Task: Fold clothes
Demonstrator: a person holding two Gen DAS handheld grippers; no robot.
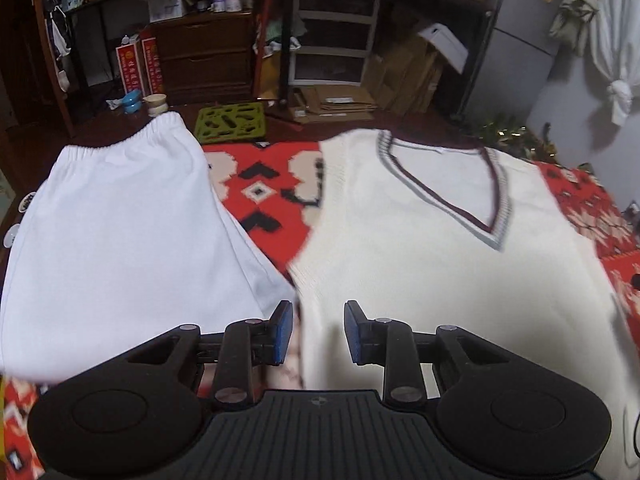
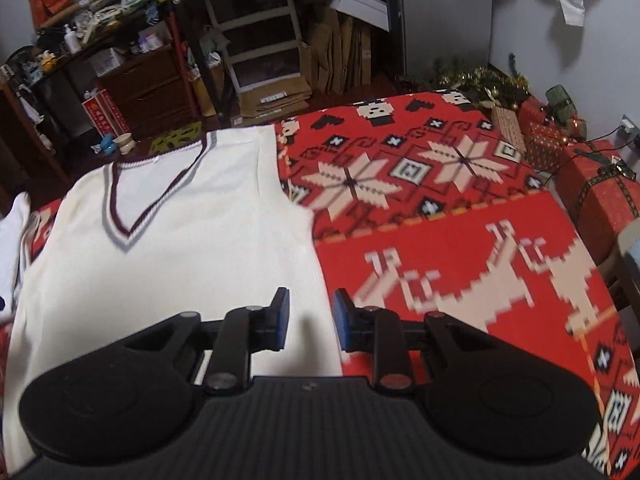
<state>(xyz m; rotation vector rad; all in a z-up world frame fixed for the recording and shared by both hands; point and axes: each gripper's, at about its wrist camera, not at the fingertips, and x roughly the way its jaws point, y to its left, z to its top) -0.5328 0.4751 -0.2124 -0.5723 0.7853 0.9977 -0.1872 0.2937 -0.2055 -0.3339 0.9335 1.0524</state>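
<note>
A cream knit vest (image 1: 420, 248) with a maroon and grey V-neck lies flat on the red patterned blanket (image 1: 272, 208). To its left lies a white garment (image 1: 120, 232) with an elastic waistband. My left gripper (image 1: 318, 330) hovers over the vest's left bottom edge, its jaws apart with nothing pressed between the blue pads. In the right wrist view the same vest (image 2: 180, 240) fills the left half. My right gripper (image 2: 311, 320) hangs above the vest's right edge, where it meets the blanket (image 2: 460, 240), also open and holding nothing.
Beyond the blanket's far edge are a green foam mat (image 1: 232, 122), bowls (image 1: 156, 104) on the floor, a dark wooden dresser (image 1: 204, 60), a drawer unit (image 1: 332, 36) and cardboard (image 1: 404, 76). Wrapped red gift boxes (image 2: 596, 188) and tinsel stand at the right.
</note>
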